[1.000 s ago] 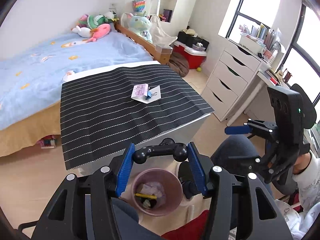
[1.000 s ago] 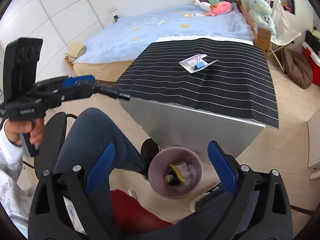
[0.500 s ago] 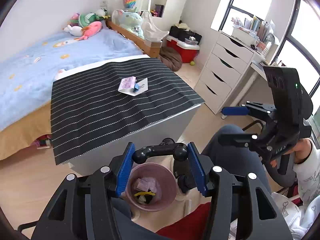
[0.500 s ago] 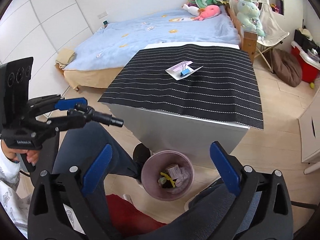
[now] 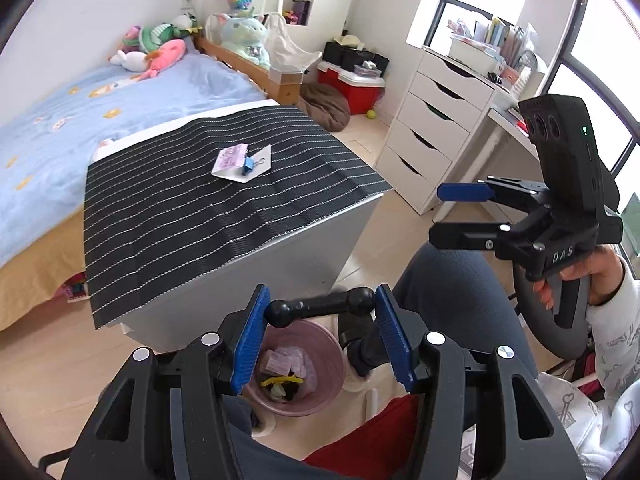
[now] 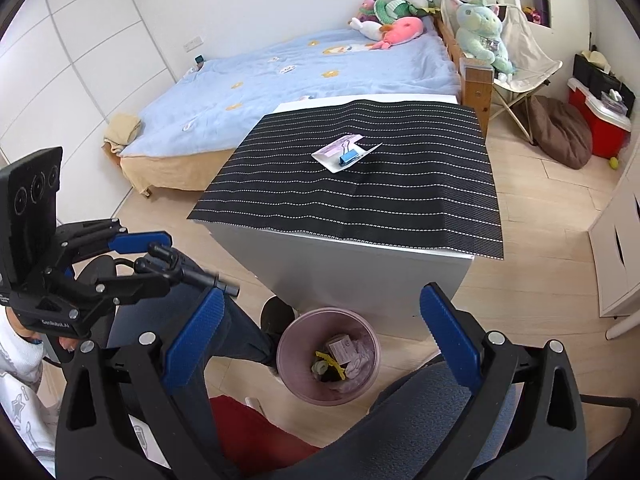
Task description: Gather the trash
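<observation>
A black dumbbell-shaped piece [image 5: 321, 306] is sitting clamped between the left gripper's [image 5: 321, 334] fingers, directly above the pink bin [image 5: 296, 364] on the floor, while the right gripper's [image 6: 320, 344] fingers are standing wide, gripping nothing.

"DAS" on right claw [image 5: 460, 212] body.

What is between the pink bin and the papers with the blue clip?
In the right wrist view, only the table's white front and bare striped mat lie between the pink bin and the clipped papers.
</observation>
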